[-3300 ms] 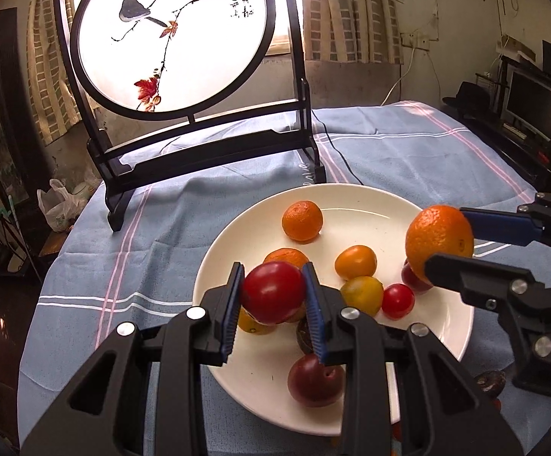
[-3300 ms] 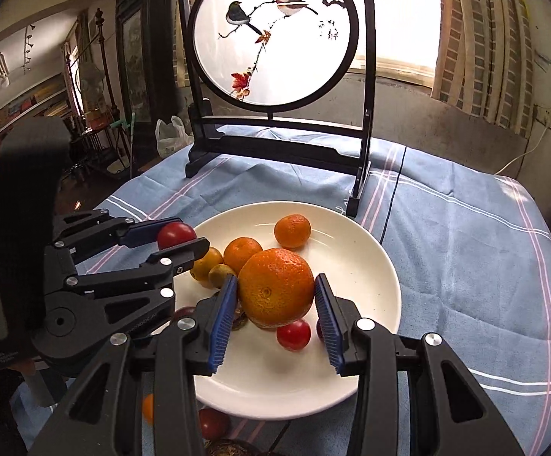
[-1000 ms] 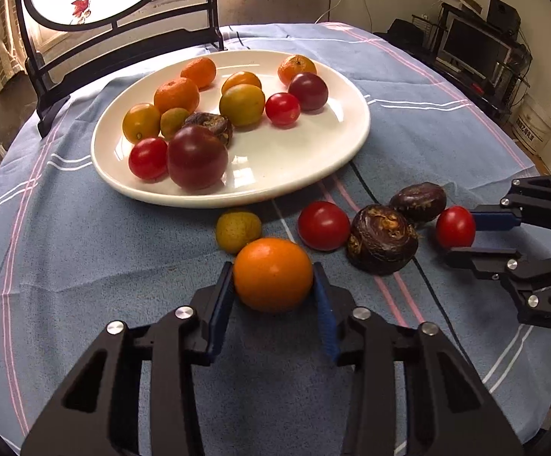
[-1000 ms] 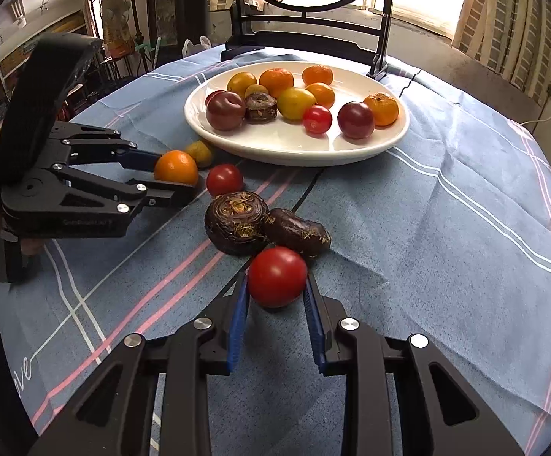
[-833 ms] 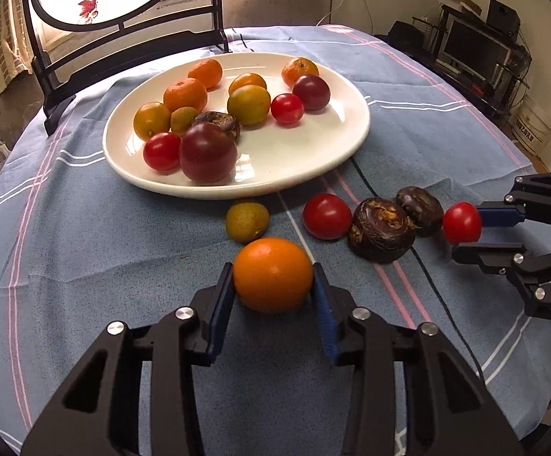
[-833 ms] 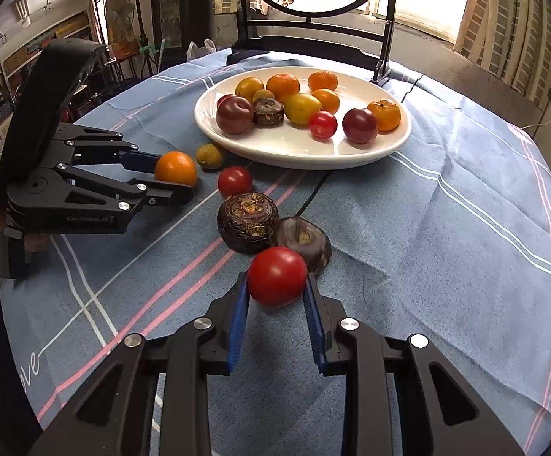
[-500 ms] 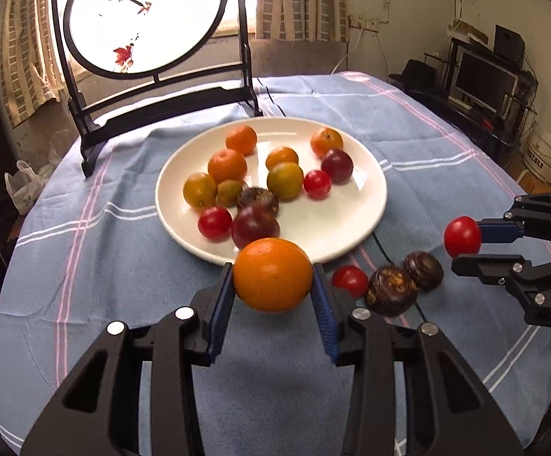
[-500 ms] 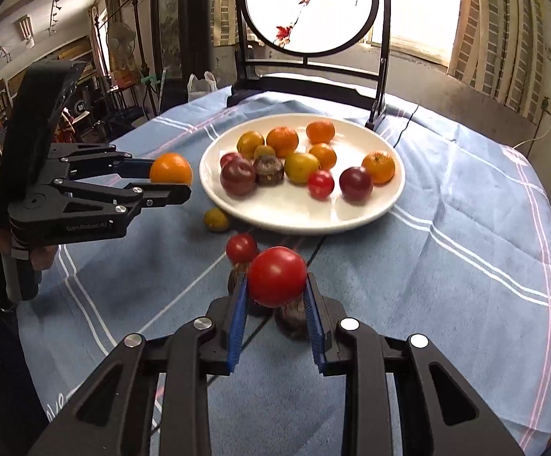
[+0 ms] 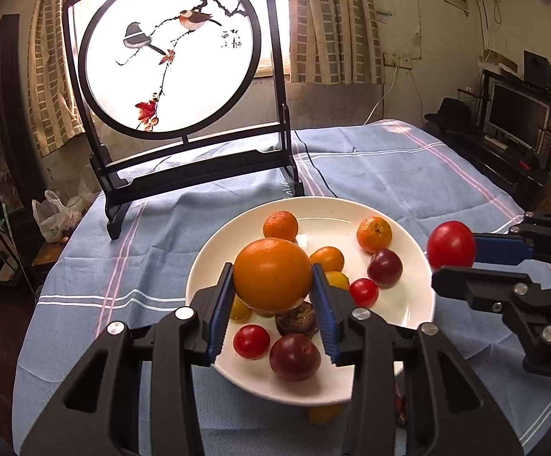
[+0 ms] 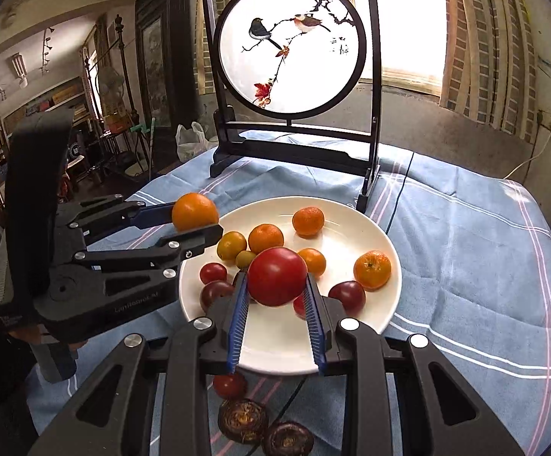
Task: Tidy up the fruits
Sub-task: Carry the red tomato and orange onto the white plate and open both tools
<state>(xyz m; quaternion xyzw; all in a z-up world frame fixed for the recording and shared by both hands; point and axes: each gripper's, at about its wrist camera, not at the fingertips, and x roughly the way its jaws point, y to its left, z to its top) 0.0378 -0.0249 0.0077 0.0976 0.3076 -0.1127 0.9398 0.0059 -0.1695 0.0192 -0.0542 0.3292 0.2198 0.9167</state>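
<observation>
My left gripper (image 9: 273,306) is shut on a large orange (image 9: 272,275) and holds it above the near left part of the white plate (image 9: 408,304). My right gripper (image 10: 277,306) is shut on a red tomato (image 10: 277,276) above the middle of the plate (image 10: 370,224). The plate holds several mandarins, small tomatoes and dark plums. From the right wrist view the left gripper (image 10: 199,224) with the orange (image 10: 194,212) hangs over the plate's left rim. The tomato (image 9: 451,244) shows at the plate's right edge in the left wrist view.
A small red tomato (image 10: 229,385) and two dark brown fruits (image 10: 243,420) lie on the blue tablecloth (image 10: 465,250) in front of the plate. A black-framed round bird screen (image 9: 169,60) stands behind the plate, with a black cable beside it.
Both grippers have risen and moved forward from the cloth in front of the plate to above it, carrying the orange and the tomato. Earlier, each held another fruit over the plate.
</observation>
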